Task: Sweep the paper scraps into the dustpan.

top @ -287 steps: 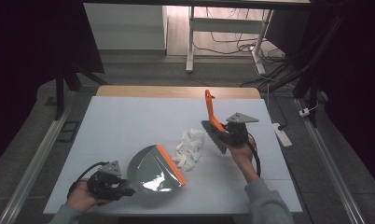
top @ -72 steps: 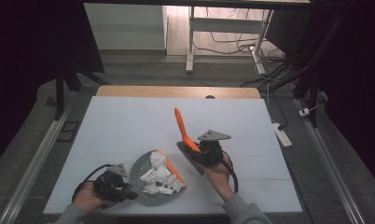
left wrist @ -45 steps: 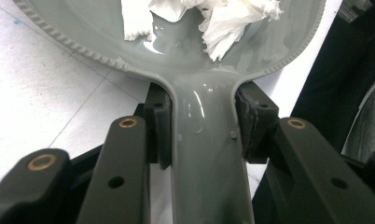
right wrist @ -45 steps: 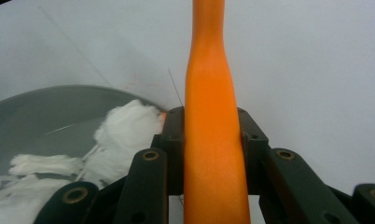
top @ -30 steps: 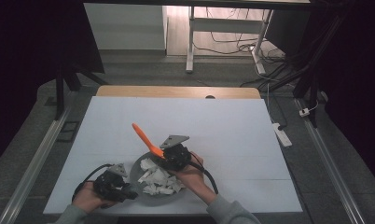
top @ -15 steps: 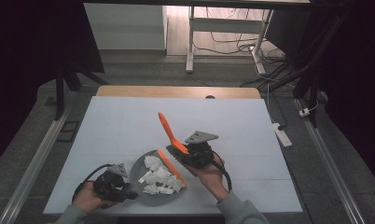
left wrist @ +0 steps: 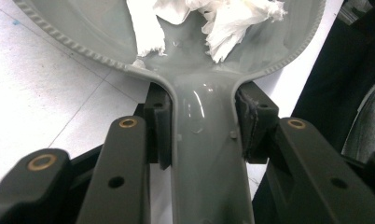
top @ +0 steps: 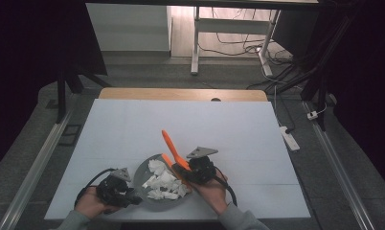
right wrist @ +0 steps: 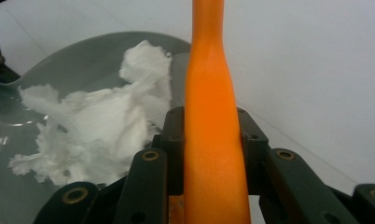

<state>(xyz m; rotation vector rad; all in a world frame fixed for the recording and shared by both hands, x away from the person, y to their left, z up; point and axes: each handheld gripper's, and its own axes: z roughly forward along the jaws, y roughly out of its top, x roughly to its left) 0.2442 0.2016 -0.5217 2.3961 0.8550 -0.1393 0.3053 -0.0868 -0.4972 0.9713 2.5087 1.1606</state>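
grey plastic is what i'm watching first: the dustpan (top: 154,184) is lying flat on the white table (top: 229,124) near my edge, its handle pointing back toward the left gripper (top: 115,188), whose jaws are pinching that handle (left wrist: 206,154) from both sides. white torn paper (top: 163,181) is sitting heaped inside the pan, with nothing loose visible on the table around it. the right gripper (top: 196,168) is pressing its jaws onto the orange brush (top: 170,147) by its handle, which is rising up and away from me, tilted toward the far left. the brush's working end is resting at the pan's right-hand lip, just beside the paper, so the heap is lying to the left of and slightly below the right gripper. i'm judging the sweep as nearly finished. the right hand is the nearer one for any last push, and that push should be running leftward along the pan's long axis, toward the handle, while the left hand is bracing the pan.
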